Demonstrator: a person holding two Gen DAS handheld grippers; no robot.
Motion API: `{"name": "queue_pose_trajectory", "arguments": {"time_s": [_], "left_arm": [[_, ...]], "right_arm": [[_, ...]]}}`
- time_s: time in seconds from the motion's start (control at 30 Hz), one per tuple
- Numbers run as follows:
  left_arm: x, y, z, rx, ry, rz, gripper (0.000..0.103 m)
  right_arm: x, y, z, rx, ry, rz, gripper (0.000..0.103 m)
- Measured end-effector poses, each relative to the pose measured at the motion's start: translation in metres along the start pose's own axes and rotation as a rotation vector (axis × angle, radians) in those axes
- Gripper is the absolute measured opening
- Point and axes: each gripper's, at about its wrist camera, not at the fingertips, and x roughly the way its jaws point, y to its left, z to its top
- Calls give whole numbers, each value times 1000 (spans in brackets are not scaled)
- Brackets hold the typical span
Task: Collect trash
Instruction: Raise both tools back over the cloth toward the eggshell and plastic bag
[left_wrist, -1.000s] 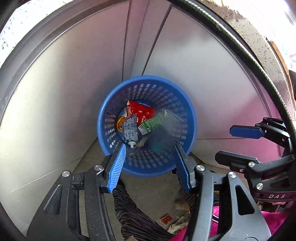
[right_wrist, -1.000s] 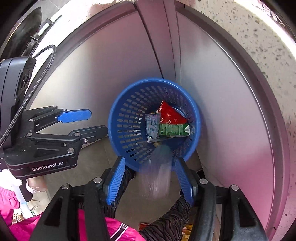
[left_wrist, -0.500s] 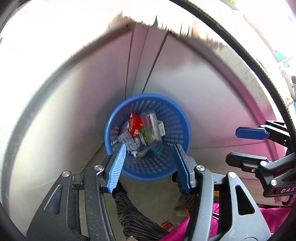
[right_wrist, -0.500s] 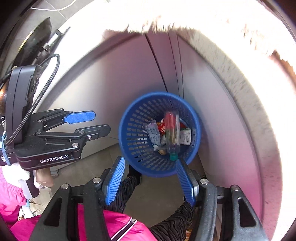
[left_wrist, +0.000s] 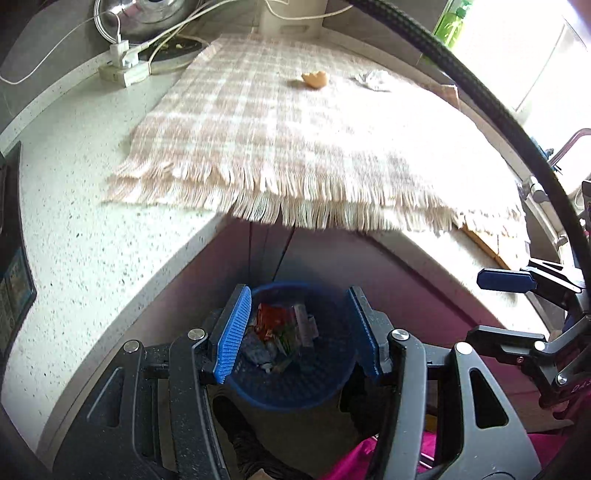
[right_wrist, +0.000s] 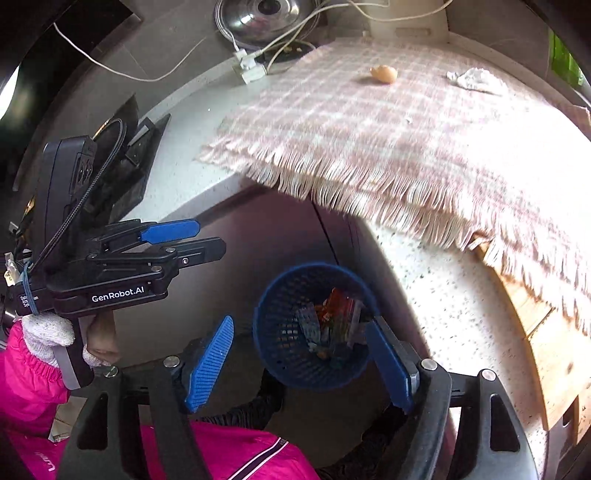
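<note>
A blue perforated bin (left_wrist: 295, 384) (right_wrist: 280, 343) stands on the floor below the counter edge and holds several wrappers and a plastic bottle. Far above it my left gripper (left_wrist: 301, 332) is open, nothing between its blue pads. My right gripper (right_wrist: 303, 362) is also high over the bin; its jaws are opening and hold nothing. On the checked fringed cloth (left_wrist: 303, 136) (right_wrist: 388, 140) lie an eggshell piece (left_wrist: 314, 79) (right_wrist: 384, 74) and a crumpled white tissue (left_wrist: 373, 79) (right_wrist: 474, 79).
The speckled counter (left_wrist: 85, 229) carries a power strip with white cables (left_wrist: 122, 68), a steel bowl (right_wrist: 264, 16) at the back, a green bottle (left_wrist: 448, 22) at far right and a wooden board (right_wrist: 554, 354). A person's pink sleeve (right_wrist: 26, 373) and dark-trousered legs are below.
Both grippers rose from close over the bin to above counter level, bringing the cloth into view. A bottle dropped from the right gripper into the bin, and the right jaws stand wider.
</note>
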Motion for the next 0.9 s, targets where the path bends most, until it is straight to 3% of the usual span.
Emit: {"name": "queue_pose_trajectory", "arguments": {"time_s": [0.03,0.1,0.13,0.3,0.4,0.47,0.83,0.9], "left_arm": [[-3,-1,6,-3,-13,-6,56],[-7,-3,16,-10,-45,-16,69],[-8,-3,22,-13,-60,-20,70],[2,-5,50,-18,-83,-31,70],[10,-12,67,-9,-85,-24,70],[19,-13,77,-1,-73,-28,70],[64,-30,145,3,-76,-6,70],[73,-31,159,0,-79,5,70]], "right_arm": [[-6,-2,4,5,-19,-2,79],[-17,-9,12,17,-57,-4,80],[-22,-14,16,26,-74,-4,80],[-42,-43,39,79,-147,-18,82],[-50,-64,53,106,-183,-43,90],[-53,-77,65,116,-207,-63,91],[-61,-167,136,190,-275,-121,93],[-57,-180,151,184,-275,-128,98]]}}
